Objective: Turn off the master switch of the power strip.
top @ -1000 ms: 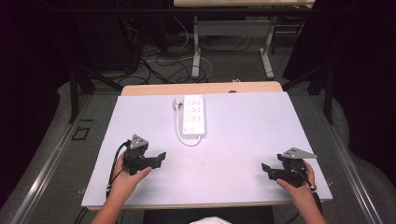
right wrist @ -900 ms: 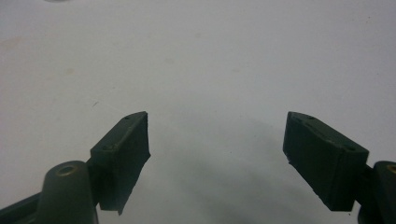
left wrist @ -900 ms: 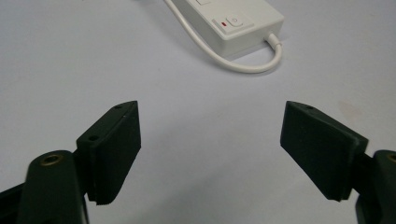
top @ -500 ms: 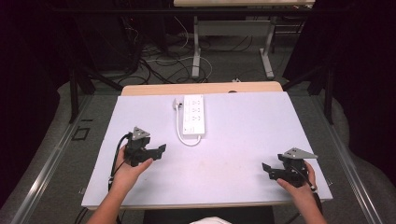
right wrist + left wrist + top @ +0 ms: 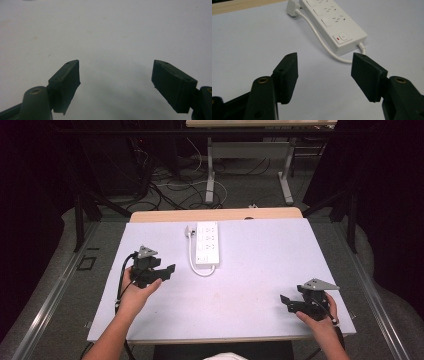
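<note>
High view: a white rectangular plastic power strip (image 5: 207, 243) lies at the far middle of the pale grey table top (image 5: 260, 270), its long side running near to far, its white cord (image 5: 192, 259) looping along its left side to a white plug (image 5: 189, 230) at the far end.
Left gripper: the left gripper (image 5: 170, 268) hovers over the left part of the table, just near and left of the strip, its tips aimed at the strip's near end.
Left jaws: wide open, holding nothing; in the left gripper view (image 5: 324, 68) the strip's near end with its switch (image 5: 343, 38) and the cord's bend lie beyond the gap between the pads.
Right gripper: the right gripper (image 5: 284, 300) sits at the near right of the table, well apart from the strip.
Right jaws: wide open and empty; the right gripper view (image 5: 116, 80) looks onto bare table surface.
Step in hand: by my reading, the approach, with the left hand (image 5: 135, 292) reaching for the strip and no contact made yet.
Next move: it likely calls for carrying the left gripper farther and right until the pads straddle the strip's near end or the cord, then closing; the cord's bend lies close to the path and could be nudged or caught instead of the strip.
</note>
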A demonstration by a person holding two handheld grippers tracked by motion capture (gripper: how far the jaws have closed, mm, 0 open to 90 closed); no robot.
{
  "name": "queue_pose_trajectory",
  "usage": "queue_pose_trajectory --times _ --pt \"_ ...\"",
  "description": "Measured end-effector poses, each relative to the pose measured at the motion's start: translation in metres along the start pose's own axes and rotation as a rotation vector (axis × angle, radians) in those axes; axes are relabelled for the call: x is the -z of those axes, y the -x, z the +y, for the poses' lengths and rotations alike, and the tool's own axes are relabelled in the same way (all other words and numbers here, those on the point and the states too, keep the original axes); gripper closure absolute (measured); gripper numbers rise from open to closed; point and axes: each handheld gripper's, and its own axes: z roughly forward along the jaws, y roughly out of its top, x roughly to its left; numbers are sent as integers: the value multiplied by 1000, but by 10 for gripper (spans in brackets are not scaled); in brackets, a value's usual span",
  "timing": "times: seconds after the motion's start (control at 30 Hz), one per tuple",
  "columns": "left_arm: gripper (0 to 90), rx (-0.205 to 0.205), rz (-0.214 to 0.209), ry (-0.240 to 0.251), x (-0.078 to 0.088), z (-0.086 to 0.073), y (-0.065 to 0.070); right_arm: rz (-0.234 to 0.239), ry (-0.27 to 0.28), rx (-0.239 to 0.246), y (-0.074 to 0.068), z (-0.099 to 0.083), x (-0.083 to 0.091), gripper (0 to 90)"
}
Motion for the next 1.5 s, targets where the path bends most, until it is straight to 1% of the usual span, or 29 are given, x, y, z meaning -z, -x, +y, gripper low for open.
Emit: queue_pose_trajectory --times 0.03,0.1,0.13,0.17,0.23,0.27,0.3,0.33,0.4,0.43,0.53,0.57,0.67,0.7,0.8,0.87,0.9,0.93,1.0,1.13,1.17,1.23,1.3,1.33,1.37,1.4,1.43,1.47,1.5 --pt "400 6 -7 -7 0 2 0 0 0 0 0 0 0 219" --pt "402 10 -2 10 -1 5 0 1 0 -1 0 0 0 220" --pt "404 13 -8 0 0 7 0 1 0 -2 0 0 0 219" --pt "406 25 -7 3 0 9 0 -4 -3 -1 0 0 0 219" --pt "410 33 -4 20 -1 12 1 -1 1 -2 0 0 0 219" --pt "413 27 -8 -5 1 14 0 -1 1 -2 1 0 0 219" --pt "415 22 2 8 -1 15 1 -2 3 0 1 0 0 219" --pt "419 26 1 13 -2 17 1 -4 2 -2 1 0 0 219" --pt "423 33 0 6 -3 20 1 -9 7 -3 0 0 0 219" --pt "423 29 -3 6 -3 21 1 -9 7 -3 0 0 0 219" --pt "428 30 0 3 -6 25 3 0 3 -3 0 0 0 219" --pt "431 31 -9 2 -7 26 4 0 2 -2 0 0 0 219" --pt "435 26 -3 -9 -10 30 5 3 1 -4 0 0 0 219" --pt "440 25 -3 -5 -11 31 6 5 -1 -6 0 0 0 219" --pt "451 21 -7 -15 -15 35 7 5 -3 -9 0 0 -1 217" --pt "460 26 -10 -11 -18 36 9 7 -3 -9 1 0 -1 217" --pt "460 17 -4 -13 -19 37 10 7 -3 -9 1 0 -1 217" --pt "469 14 -8 -26 -19 39 10 8 -3 -10 1 0 -1 217" --pt "482 16 -4 -24 -23 40 12 8 -7 -13 1 -1 -1 214" --pt "515 19 -9 -28 -29 44 16 9 -4 -8 1 -1 -1 212" --pt "536 19 -10 -31 -30 44 16 9 -4 -8 1 -1 -2 211" --pt "546 25 -21 -33 -33 46 18 8 -4 -8 1 -1 -2 211" --pt "563 14 -25 -30 -37 47 20 9 -4 -8 1 -1 -2 211" --pt "570 19 -26 -29 -39 48 21 9 -4 -8 1 -1 -2 211" --pt "579 8 -32 -36 -40 49 21 8 -5 -11 1 -1 -1 211" --pt "584 11 -33 -33 -42 49 22 9 -5 -12 1 -1 -2 211" --pt "592 10 -34 -44 -42 50 23 10 -5 -12 1 -1 -2 211" --pt "601 7 -31 -39 -44 51 23 10 -3 -10 1 -1 -2 211" --pt "613 14 -31 -38 -45 51 24 10 -3 -8 1 -1 -2 211"
